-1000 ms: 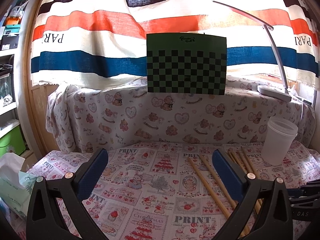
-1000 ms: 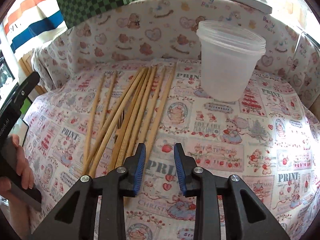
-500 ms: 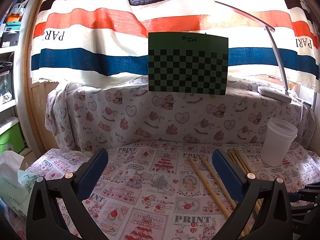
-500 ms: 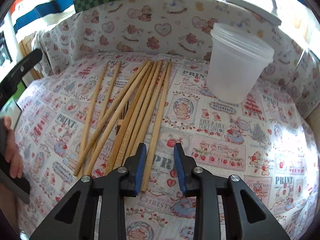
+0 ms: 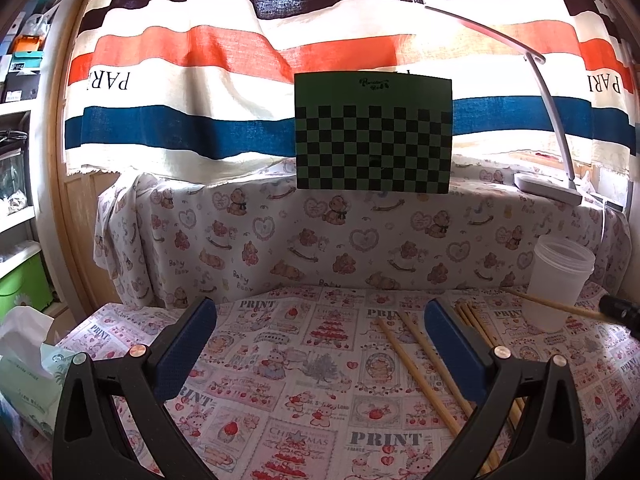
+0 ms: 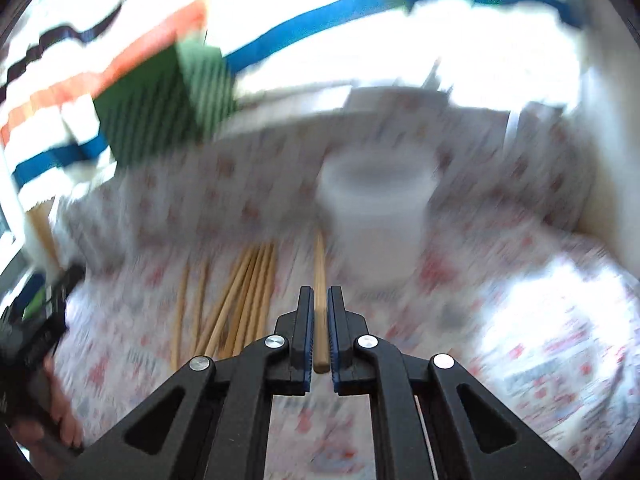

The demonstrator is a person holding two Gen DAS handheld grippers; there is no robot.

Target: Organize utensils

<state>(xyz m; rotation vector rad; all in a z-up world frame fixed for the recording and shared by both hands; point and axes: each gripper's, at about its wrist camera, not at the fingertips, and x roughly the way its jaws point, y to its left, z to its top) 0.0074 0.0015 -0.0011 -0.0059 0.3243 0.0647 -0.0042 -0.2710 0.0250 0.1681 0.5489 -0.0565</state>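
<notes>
R gripper (image 6: 319, 312) is clamping one chopstick (image 6: 319, 276), tip toward the plastic cup (image 6: 376, 216) by table's far-right corner; L gripper (image 5: 320, 340) is hovering w/ jaws wide apart.

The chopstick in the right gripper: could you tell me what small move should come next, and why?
Probably carry it forward and tip it over the cup. The right gripper is shut on one chopstick, the cup stands open just ahead, and the other chopsticks lie on the cloth.
</notes>
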